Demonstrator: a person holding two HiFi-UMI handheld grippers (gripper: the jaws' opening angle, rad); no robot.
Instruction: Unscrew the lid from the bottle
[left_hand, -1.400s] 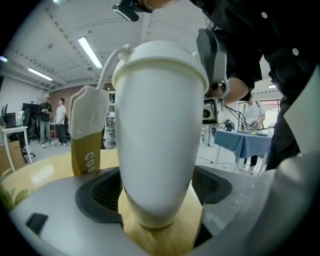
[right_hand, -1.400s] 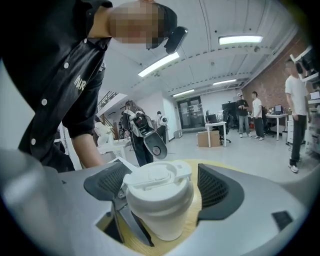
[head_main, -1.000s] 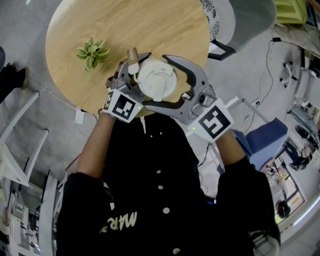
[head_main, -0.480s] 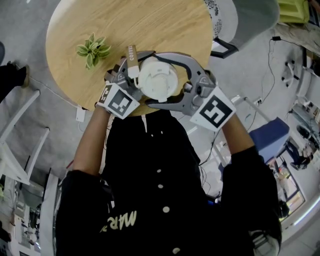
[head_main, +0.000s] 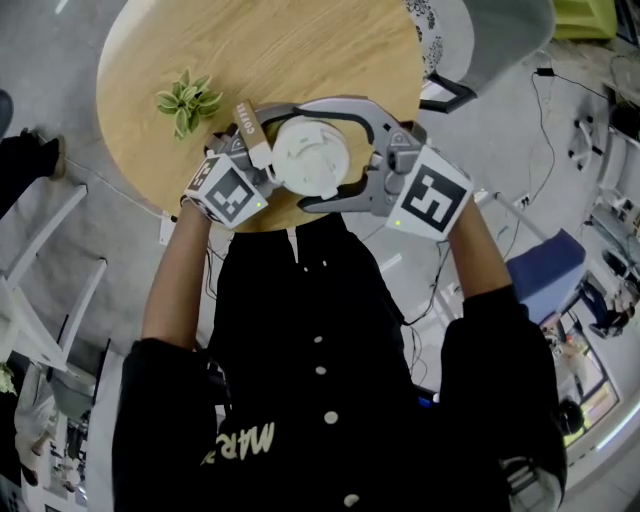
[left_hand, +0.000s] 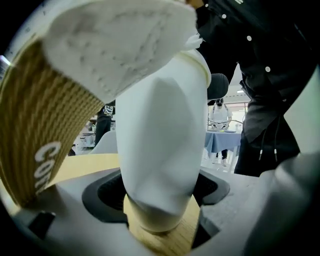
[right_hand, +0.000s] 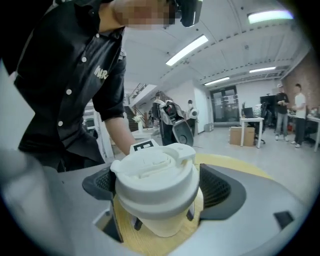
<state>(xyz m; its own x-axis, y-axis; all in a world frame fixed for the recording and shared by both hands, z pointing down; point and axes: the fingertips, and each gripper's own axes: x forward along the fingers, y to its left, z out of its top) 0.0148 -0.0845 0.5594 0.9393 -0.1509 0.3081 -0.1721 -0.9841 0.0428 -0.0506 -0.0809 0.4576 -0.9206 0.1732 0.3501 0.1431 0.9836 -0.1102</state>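
Note:
A white bottle (left_hand: 160, 135) stands upright near the front edge of the round wooden table (head_main: 300, 50). Its white lid (head_main: 310, 155) faces up in the head view, and a brown woven strap (head_main: 250, 125) hangs off its left side. My left gripper (left_hand: 159, 210) is shut on the bottle's lower body, both pads pressed to it. From the right, my right gripper (right_hand: 157, 192) reaches round the lid (right_hand: 155, 172) and is shut on it, one jaw on the far side and one on the near side. The lid hides the bottle's neck.
A small green plant (head_main: 187, 100) sits on the table, left of and beyond the bottle. A grey chair (head_main: 480, 40) stands past the table at the upper right. A blue seat (head_main: 545, 275) and cables lie on the floor to the right.
The right gripper's jaws have closed in on the lid, and its handle has swung up toward the table. The left gripper's handle has swung left and down a little.

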